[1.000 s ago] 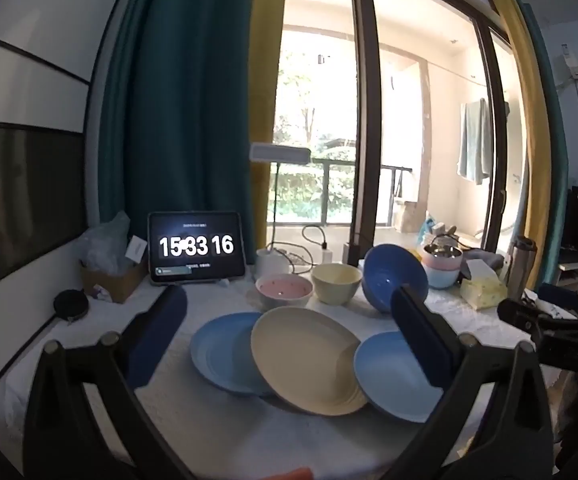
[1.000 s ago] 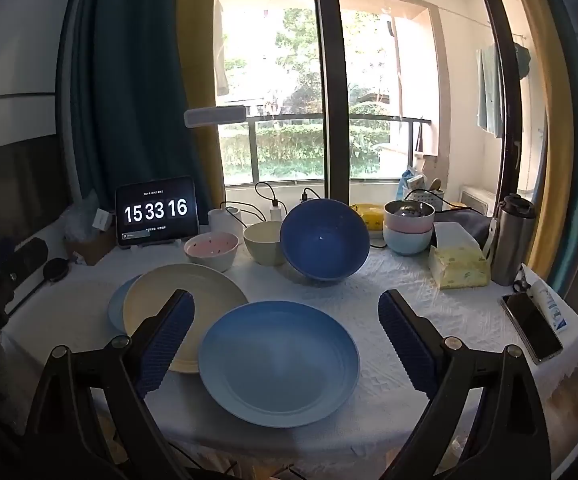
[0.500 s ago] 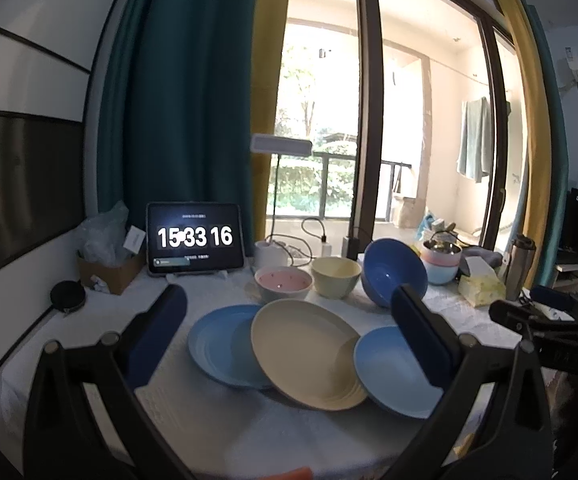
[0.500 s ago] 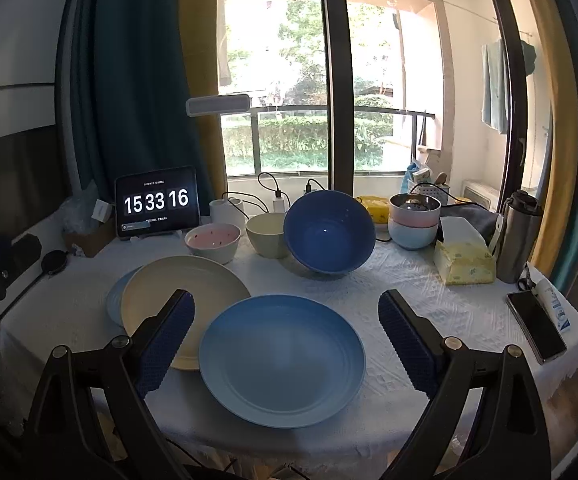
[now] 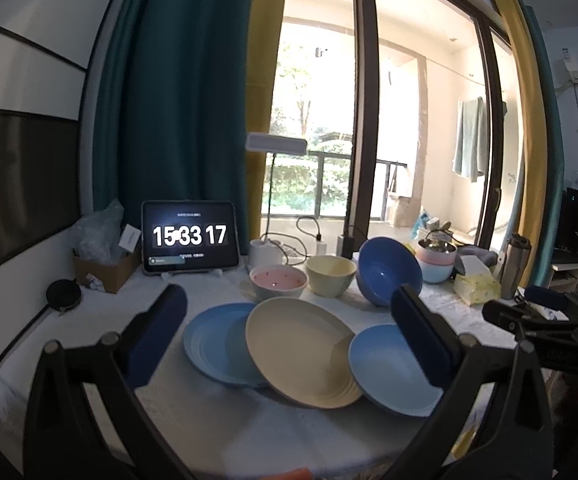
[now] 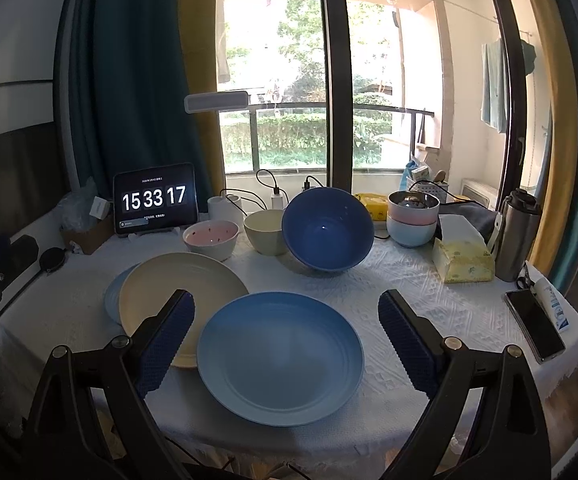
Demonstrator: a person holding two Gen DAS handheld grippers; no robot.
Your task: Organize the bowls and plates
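Observation:
On the white tablecloth lie three plates: a blue plate [image 5: 217, 344] at left, a cream plate [image 5: 301, 352] overlapping it, and a blue plate [image 6: 281, 356] at front right. Behind them stand a pink bowl [image 6: 211, 238], a cream bowl [image 6: 265, 232] and a tilted dark blue bowl [image 6: 327, 228]. My left gripper [image 5: 289, 312] is open and empty, held above the plates. My right gripper [image 6: 287, 312] is open and empty, over the front blue plate.
A tablet clock [image 6: 155, 204], a cardboard box [image 5: 105, 270], a white lamp base [image 5: 265, 252], stacked pink and blue bowls [image 6: 411, 216], a tissue box [image 6: 463, 256], a steel flask [image 6: 519, 232] and a phone [image 6: 535, 324] ring the table. Windows stand behind.
Both grippers have risen or tilted slightly, so the table sits lower in view. The dishes have not moved. The clock has advanced one second.

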